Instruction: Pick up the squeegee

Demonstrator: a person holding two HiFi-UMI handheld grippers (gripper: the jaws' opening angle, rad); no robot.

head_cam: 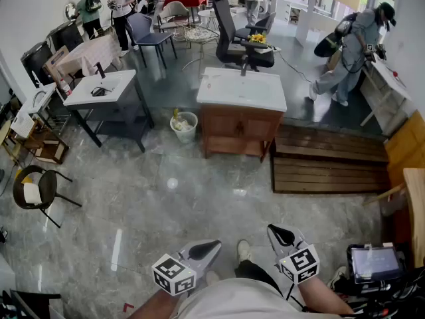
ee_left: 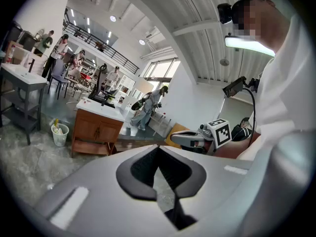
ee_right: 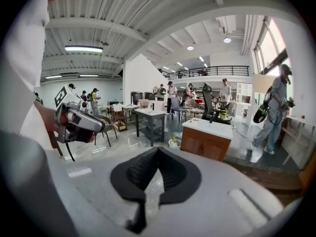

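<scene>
Both pairs of jaws are pressed together with nothing between them. The left gripper [ee_left: 157,154] and right gripper [ee_right: 158,154] hang empty, side by side. Well ahead of the jaws stands a wooden vanity cabinet [head_cam: 240,128], with a waste bin [head_cam: 184,126] just beside it. I can't find the squeegee in any view, so I judge I'm at the searching step. Next I must locate it, close in and spread one pair of jaws.

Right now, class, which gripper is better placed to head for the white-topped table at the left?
Left, marginally. The left gripper is on the same side as the white-topped table; the right gripper would reach across. Both are shut, empty and far off.
</scene>
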